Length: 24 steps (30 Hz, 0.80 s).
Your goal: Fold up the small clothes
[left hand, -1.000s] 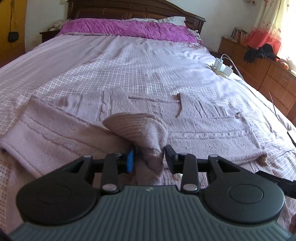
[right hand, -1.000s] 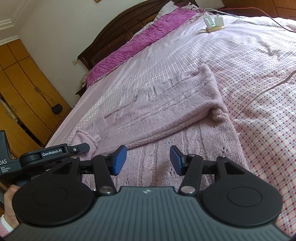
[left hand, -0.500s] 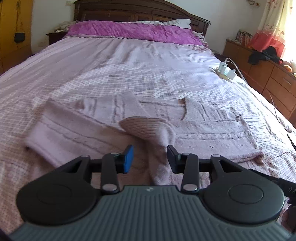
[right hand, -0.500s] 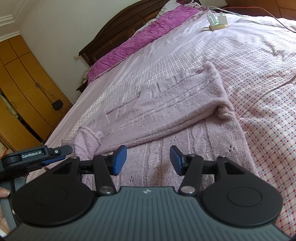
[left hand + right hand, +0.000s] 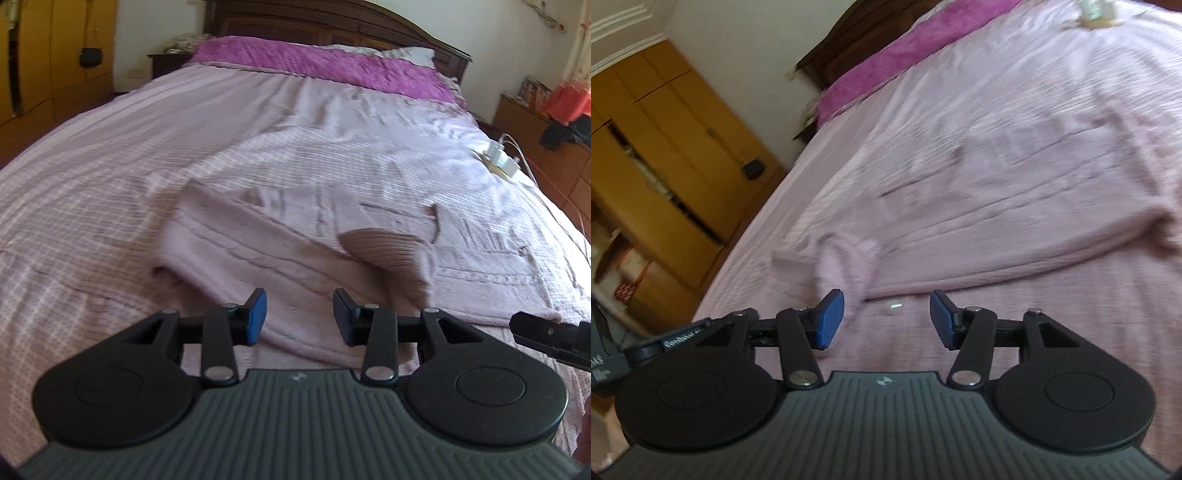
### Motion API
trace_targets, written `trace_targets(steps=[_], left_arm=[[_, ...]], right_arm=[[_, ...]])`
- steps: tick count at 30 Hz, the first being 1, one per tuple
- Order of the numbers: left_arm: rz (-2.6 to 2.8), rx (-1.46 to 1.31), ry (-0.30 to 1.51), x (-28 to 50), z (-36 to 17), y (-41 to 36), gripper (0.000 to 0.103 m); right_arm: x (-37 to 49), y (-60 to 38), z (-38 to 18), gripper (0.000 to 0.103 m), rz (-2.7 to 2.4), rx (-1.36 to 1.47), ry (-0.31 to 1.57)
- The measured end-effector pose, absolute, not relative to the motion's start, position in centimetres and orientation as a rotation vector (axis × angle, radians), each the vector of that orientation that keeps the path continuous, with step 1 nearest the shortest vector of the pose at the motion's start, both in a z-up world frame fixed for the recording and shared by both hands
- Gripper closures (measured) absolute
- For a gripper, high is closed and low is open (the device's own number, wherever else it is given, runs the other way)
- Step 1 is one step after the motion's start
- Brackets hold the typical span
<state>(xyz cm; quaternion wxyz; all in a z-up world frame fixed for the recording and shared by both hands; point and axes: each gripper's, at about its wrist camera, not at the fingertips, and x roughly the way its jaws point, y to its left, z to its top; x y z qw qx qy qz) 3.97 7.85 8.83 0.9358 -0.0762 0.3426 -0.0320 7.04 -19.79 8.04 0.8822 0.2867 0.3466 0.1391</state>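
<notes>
The bed [image 5: 258, 122] carries the sweater [image 5: 280, 254], which lies partly folded across its near half (one cuff turned up on top). The left claw [image 5: 298, 317] hangs above the sweater's near edge, jaws spread, nothing between them. The right claw [image 5: 886, 319] is likewise spread and empty over the knit.

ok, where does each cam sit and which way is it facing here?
Left wrist: on the left gripper, looking up the bed toward the headboard, over the pink knit sweater; jaws open, empty; right gripper's tip at the right edge.
Right wrist: on the right gripper, tilted, facing the wardrobe; jaws open, empty; left gripper at lower left.
Shared: sweater, bed, purple pillow, charger.
</notes>
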Motion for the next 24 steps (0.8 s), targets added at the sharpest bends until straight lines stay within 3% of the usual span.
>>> trace_targets(steps=[18,20,22,24], left_arm=[[0.142,-0.122,0.724,3.9,5.9,14.0,0.061],[0.144,-0.140,0.723,4.6,5.6,14.2,0.061],[0.137,-0.165,0.716,5.2,5.3,14.4,0.062],[0.125,-0.190,0.704,5.9,5.1,14.4,0.062]], right_arm=[[14.6,-12.1,8.8,0.045,0.364,0.481,0.860],[15.1,-12.1,8.9,0.053,0.357,0.483,0.860],[15.6,-12.2,9.1,0.076,0.353,0.479,0.861],[16.4,-12.4,9.1,0.090,0.343,0.470,0.858]])
